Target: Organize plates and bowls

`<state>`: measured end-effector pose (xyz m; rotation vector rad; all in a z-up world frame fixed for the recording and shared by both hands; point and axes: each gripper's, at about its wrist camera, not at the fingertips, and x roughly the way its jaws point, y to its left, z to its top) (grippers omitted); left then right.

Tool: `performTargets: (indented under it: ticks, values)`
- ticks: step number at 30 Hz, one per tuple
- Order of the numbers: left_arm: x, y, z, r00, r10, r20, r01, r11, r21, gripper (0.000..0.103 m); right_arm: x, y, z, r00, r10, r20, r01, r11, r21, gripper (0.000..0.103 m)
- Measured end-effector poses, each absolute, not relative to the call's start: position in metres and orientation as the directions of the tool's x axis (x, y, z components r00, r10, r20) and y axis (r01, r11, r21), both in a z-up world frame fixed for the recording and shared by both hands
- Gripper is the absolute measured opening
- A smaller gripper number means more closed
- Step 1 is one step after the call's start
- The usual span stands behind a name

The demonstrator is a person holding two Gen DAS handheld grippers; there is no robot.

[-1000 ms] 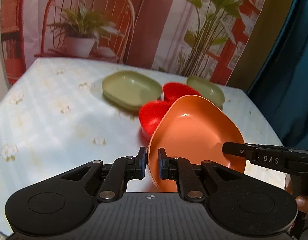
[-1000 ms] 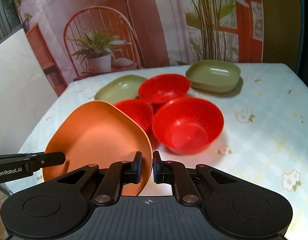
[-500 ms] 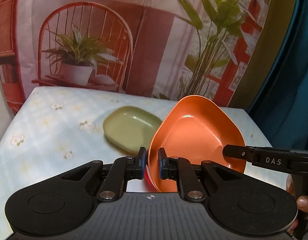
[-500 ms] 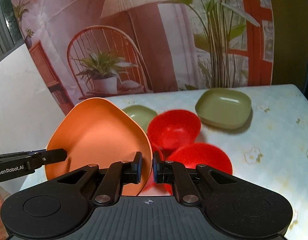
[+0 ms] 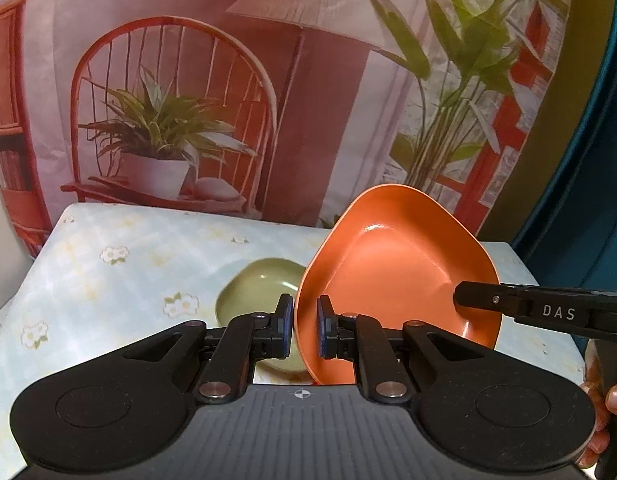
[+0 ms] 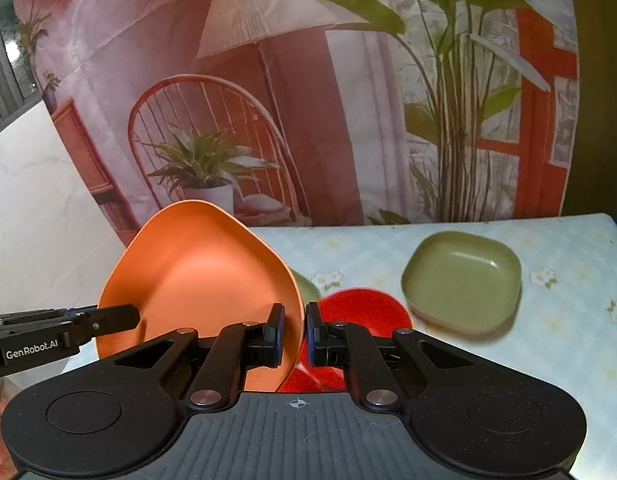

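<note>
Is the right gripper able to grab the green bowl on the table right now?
Probably not yet. The right gripper is shut on the rim of the orange plate, which the left gripper grips too. The green bowl sits uncovered on the table, but the plate must be released first.

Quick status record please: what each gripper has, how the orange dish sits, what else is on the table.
left gripper: shut on orange dish rim
right gripper: shut on the same dish's opposite rim
orange dish pose: tilted, lifted off the table
green dishes: one at right, another partly hidden behind the orange dish
red bowls: on table, partly hidden
</note>
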<state>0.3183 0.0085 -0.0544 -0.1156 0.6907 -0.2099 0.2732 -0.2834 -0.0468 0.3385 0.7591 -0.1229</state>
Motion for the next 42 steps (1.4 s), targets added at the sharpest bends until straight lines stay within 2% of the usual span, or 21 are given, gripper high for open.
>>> performTargets:
  ticks: [21,42]
  values:
    - [0.401,0.032,-0.074,0.733,-0.201,-0.65,0.127,0.979,-0.159,0.013,0.369,-0.301,-0.08,0.68,0.066,-0.73,0.196,0.943,0.268,0.01]
    - [0.448,0.051,-0.151,0.626,-0.148,-0.765,0.061,0.988,-0.142,0.013,0.428,-0.292,-0.161,0.561,0.078,-0.824,0.22,0.946,0.239,0.01]
